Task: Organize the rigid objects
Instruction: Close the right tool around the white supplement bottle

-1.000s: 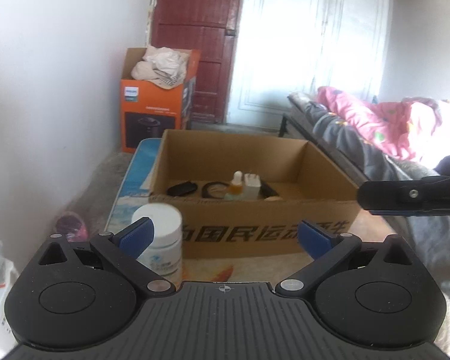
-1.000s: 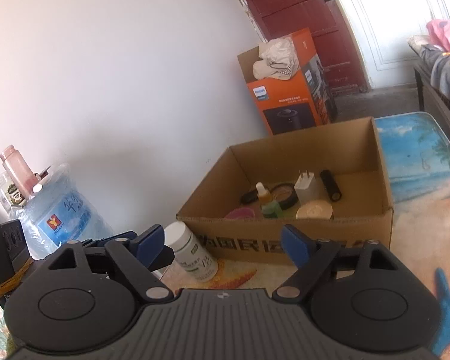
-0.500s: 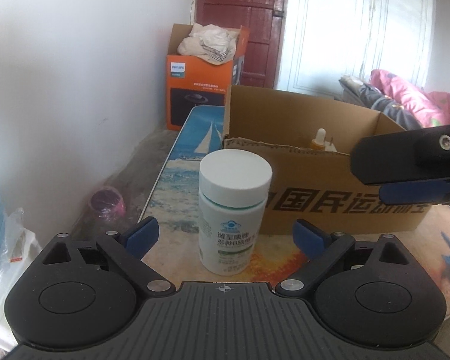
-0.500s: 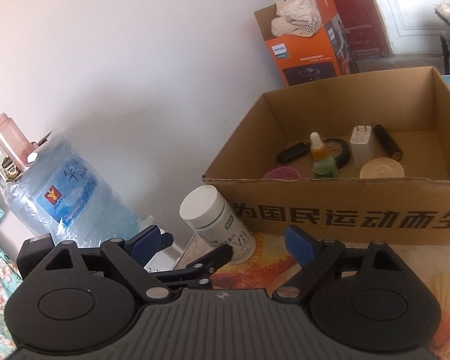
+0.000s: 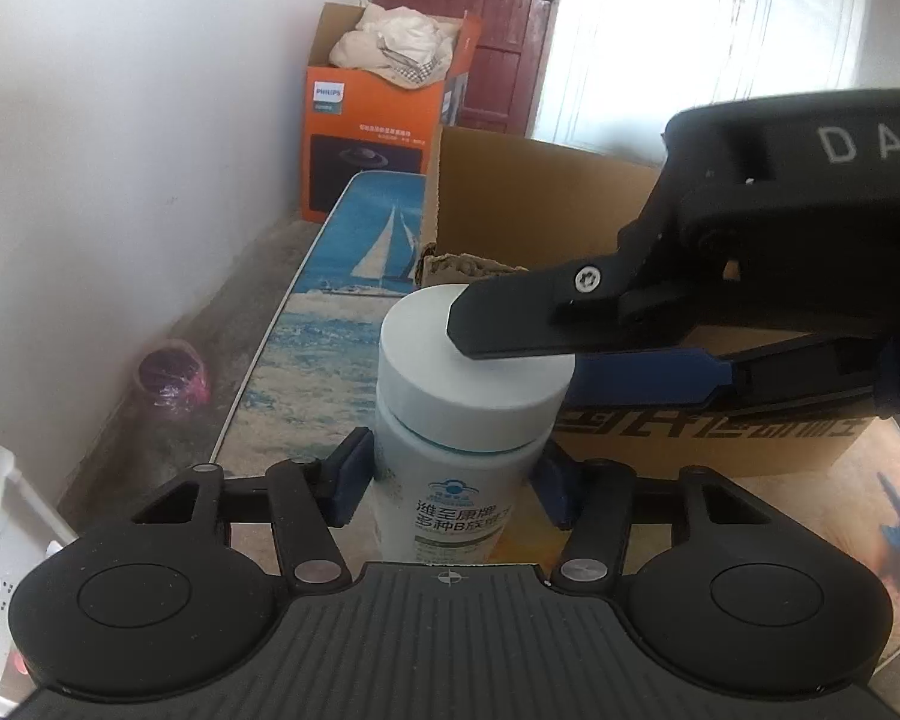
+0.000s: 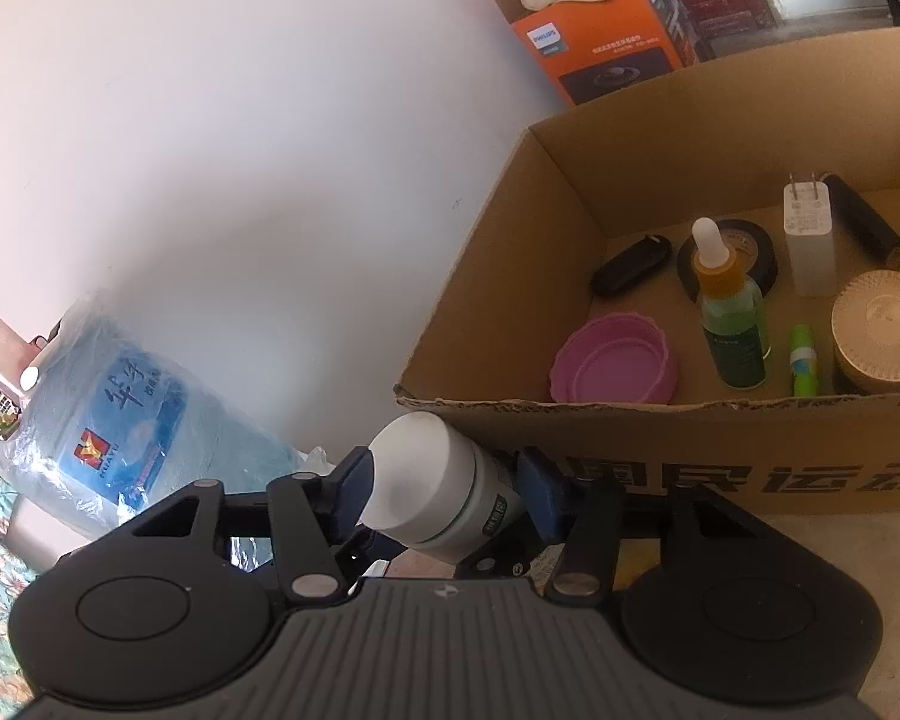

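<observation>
White bottle [image 5: 468, 420] in both tongs, apparently beside box edge [image 5: 468, 267].

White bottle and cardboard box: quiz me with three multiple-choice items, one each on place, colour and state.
1. Where is the white bottle?
A. inside the cardboard box
B. outside it, by its front wall
C. balanced on its rim

2. What colour is the shallow dish in the box?
A. pink
B. yellow
C. black

3. How do the left gripper jaws stand?
A. wide open
B. closed on the bottle's body
C. out of view

Answers:
1 B, the bottle stands in front of the printed wall.
2 A, the right wrist view shows the dish pink.
3 B, both blue pads press the bottle's sides.
</observation>
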### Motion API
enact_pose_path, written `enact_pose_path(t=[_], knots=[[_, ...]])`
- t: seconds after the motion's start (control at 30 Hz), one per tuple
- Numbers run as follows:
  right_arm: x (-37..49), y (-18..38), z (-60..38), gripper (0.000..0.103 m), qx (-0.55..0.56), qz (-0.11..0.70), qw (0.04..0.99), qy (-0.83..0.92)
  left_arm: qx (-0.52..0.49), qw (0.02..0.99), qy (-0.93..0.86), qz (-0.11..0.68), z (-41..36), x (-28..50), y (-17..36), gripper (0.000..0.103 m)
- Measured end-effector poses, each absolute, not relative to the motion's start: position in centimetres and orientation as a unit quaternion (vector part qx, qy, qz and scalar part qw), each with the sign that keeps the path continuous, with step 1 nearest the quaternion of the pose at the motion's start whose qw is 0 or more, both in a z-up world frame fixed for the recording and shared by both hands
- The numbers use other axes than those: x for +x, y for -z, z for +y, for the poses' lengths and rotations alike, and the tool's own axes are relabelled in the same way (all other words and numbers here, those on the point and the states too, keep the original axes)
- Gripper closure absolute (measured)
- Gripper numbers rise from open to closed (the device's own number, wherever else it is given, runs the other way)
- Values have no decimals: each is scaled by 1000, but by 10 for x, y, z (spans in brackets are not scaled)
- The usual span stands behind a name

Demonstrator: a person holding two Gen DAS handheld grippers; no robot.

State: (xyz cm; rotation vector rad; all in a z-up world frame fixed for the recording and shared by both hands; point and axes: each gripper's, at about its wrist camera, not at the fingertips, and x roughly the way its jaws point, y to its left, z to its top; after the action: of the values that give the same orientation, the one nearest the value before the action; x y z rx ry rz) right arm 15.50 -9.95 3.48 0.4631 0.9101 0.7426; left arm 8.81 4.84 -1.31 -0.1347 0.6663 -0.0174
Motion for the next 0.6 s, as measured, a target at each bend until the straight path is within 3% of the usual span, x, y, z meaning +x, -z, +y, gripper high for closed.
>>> enact_pose_path(t=[0.6], knots=[[137,-37,-133,56,241,424,805,-336,-62,939,33,337,16,76,3,50]])
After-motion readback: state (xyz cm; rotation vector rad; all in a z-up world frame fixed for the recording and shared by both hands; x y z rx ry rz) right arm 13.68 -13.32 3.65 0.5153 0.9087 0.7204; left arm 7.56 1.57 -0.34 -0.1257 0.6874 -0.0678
